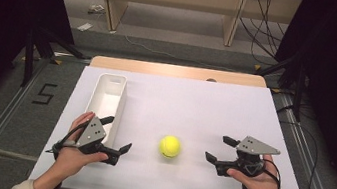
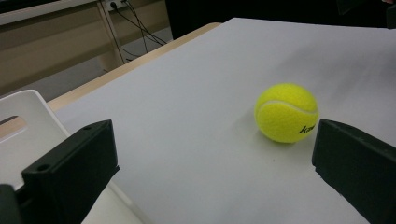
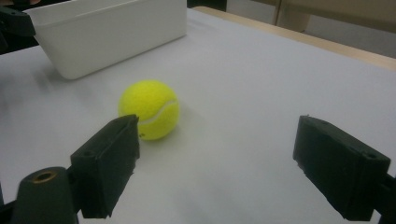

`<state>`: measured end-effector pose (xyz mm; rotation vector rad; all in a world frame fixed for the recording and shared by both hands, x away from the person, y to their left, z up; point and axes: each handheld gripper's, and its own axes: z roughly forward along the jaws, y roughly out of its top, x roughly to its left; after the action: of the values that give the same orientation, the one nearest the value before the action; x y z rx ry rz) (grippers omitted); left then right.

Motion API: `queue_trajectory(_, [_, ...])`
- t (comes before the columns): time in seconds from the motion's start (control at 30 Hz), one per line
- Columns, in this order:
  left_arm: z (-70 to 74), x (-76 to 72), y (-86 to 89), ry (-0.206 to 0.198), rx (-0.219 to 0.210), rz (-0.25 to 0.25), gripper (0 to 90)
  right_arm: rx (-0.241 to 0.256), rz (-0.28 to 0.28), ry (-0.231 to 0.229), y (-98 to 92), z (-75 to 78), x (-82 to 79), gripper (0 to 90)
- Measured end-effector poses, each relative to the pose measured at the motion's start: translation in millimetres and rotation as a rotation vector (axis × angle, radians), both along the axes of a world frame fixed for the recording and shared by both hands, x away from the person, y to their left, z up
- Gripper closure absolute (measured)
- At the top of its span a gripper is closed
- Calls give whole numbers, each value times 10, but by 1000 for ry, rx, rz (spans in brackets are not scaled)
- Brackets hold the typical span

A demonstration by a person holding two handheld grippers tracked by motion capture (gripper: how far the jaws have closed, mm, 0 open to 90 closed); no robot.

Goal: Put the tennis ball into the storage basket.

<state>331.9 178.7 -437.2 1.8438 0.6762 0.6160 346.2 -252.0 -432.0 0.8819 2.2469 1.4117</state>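
Grey floor [image 1: 11, 116] (a "5" [image 1: 44, 93] marked on it) surrounds the table [image 1: 175, 70]; pale wooden shelving [image 1: 170, 3] stands behind.

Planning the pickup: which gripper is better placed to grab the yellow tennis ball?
Probably left: the left gripper, jaws open, sits slightly nearer the yellow tennis ball and beside the white plastic bin.
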Motion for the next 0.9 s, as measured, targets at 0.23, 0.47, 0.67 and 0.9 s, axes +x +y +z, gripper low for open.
queue_trajectory(0.23, [8,-8,3,-5,-2,-4,0,-5,3,-2,24,2,-2,153])
queue_trajectory(0.47, [6,-5,0,-4,-3,-6,0,-5,7,-3,55,-1,10,154])
queue_trajectory(0.67, [7,-6,2,-4,-2,-8,0,-12,19,-10,106,-4,25,156])
queue_trajectory(0.9, [3,-2,3,-2,-1,-6,0,-11,22,-7,143,-6,40,157])
